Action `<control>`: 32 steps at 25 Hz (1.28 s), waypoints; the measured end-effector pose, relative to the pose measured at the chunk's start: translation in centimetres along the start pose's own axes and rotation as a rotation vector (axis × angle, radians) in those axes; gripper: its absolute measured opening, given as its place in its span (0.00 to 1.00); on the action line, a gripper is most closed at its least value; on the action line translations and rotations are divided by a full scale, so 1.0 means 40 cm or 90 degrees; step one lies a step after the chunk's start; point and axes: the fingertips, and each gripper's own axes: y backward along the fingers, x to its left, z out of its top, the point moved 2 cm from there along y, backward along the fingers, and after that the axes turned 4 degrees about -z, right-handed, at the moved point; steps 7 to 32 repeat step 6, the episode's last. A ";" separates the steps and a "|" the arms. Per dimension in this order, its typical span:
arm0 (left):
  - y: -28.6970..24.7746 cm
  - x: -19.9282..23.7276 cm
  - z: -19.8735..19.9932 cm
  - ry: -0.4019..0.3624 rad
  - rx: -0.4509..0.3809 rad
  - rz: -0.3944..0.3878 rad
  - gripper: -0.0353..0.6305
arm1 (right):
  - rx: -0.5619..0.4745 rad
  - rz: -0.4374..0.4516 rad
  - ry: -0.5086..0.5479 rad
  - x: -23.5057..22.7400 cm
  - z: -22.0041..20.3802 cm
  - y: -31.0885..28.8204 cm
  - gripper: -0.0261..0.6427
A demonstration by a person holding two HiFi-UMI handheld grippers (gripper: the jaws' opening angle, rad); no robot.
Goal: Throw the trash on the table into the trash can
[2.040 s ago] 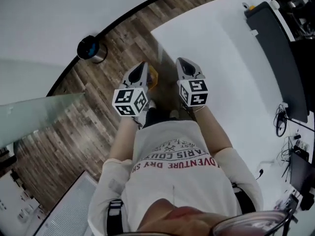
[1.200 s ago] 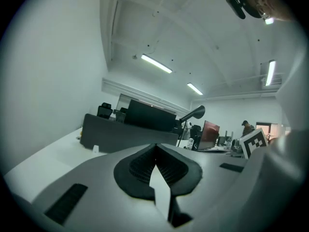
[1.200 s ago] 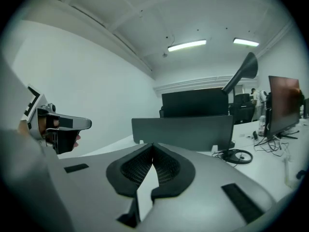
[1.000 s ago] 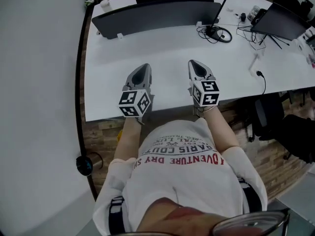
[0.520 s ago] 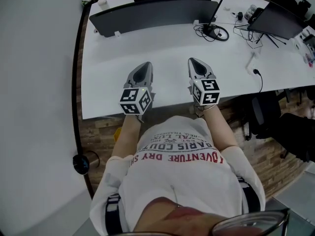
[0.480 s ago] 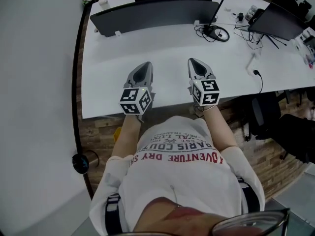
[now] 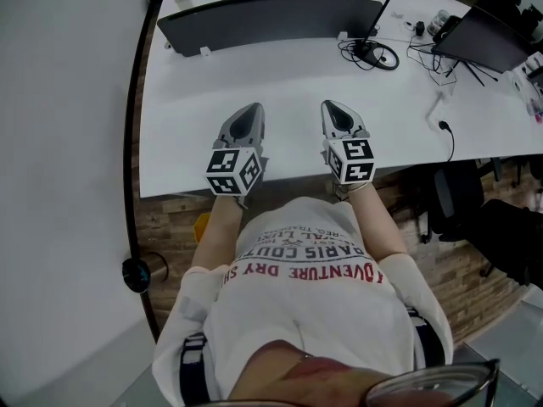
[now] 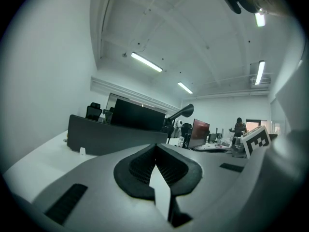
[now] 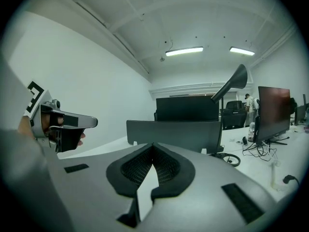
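Looking down, head view: I anchor everything to the white table (image 7: 195,134). Its near edge runs just ahead of the person's printed shirt (image 7: 297,303).
Left gripper (image 7: 243,124): over the table's near edge, pointing across the top.
Right gripper (image 7: 338,115): over the same edge, parallel to the left one and apart from it.
Table surface: bare white around both grippers. A long dark monitor (image 7: 271,13) runs along the table's far side, with a coil of black cable (image 7: 379,56) near the far right.
Trash can (image 7: 136,274): dark and round, on the floor off the table's near left corner and well apart from the table.
Trash: I cannot tell which thing on the table it is. A small yellow thing (image 7: 201,225) sits on the floor just below the table's near edge, too small to identify.
Floor (image 7: 170,227): wood planks below the table's near edge, with a black chair (image 7: 458,202) off the near right end.
Wall (image 7: 68,142): plain white, curving along the table's left end.
Left gripper view, jaws: drawn together tip to tip, with nothing between them.
Left gripper view, room: I see the tabletop and the monitor's back beyond the jaws. Strip lights (image 8: 146,62) hang on a white ceiling above the table, and a person (image 8: 238,127) stands far beyond its right end.
Right gripper view, jaws: closed tip to tip and empty.
Right gripper view, room: the left gripper hangs over the table at the frame's left. A second screen (image 9: 273,112) stands toward the table's right end.
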 end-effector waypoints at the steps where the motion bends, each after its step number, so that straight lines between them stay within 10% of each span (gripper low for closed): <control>1: -0.002 -0.001 -0.001 0.000 0.000 0.000 0.09 | -0.001 0.000 -0.003 -0.002 0.001 0.000 0.08; 32: 0.006 0.002 -0.011 0.001 0.002 0.003 0.09 | -0.007 0.002 -0.018 -0.001 0.003 0.005 0.08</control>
